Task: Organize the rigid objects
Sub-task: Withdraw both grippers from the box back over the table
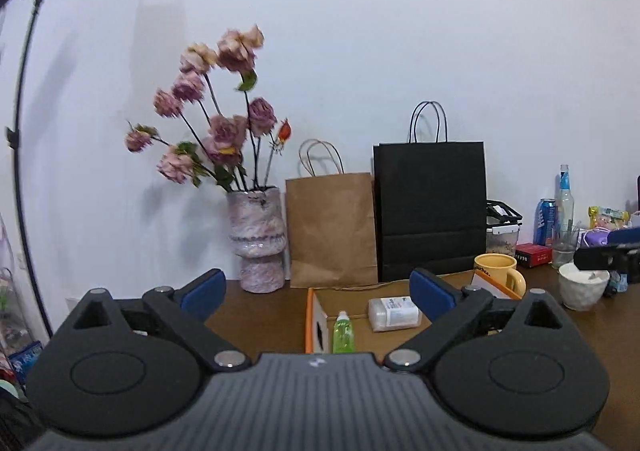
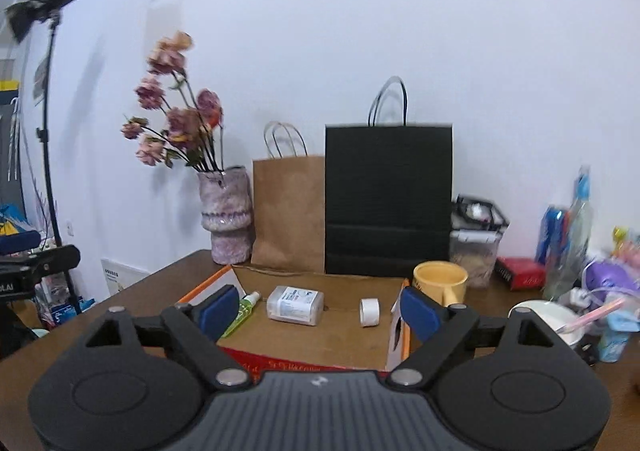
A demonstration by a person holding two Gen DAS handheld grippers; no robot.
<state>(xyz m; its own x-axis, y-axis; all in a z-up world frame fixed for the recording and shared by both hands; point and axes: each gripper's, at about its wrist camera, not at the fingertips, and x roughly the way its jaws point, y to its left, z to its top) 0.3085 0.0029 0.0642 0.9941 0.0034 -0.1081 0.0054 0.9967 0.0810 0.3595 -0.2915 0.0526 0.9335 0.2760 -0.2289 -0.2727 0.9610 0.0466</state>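
Both tools, left (image 1: 316, 293) and right (image 2: 320, 309), gape (empty) above boxed tape roll (image 2: 369, 312).

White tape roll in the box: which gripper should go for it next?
Right, probably. The white tape roll lies in the cardboard box just ahead of the open right gripper. In the left wrist view the roll isn't visible, and the open left gripper faces the green bottle.

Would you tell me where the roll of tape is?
In the right wrist view, the tape roll lies inside the cardboard box, right of the clear bottle.
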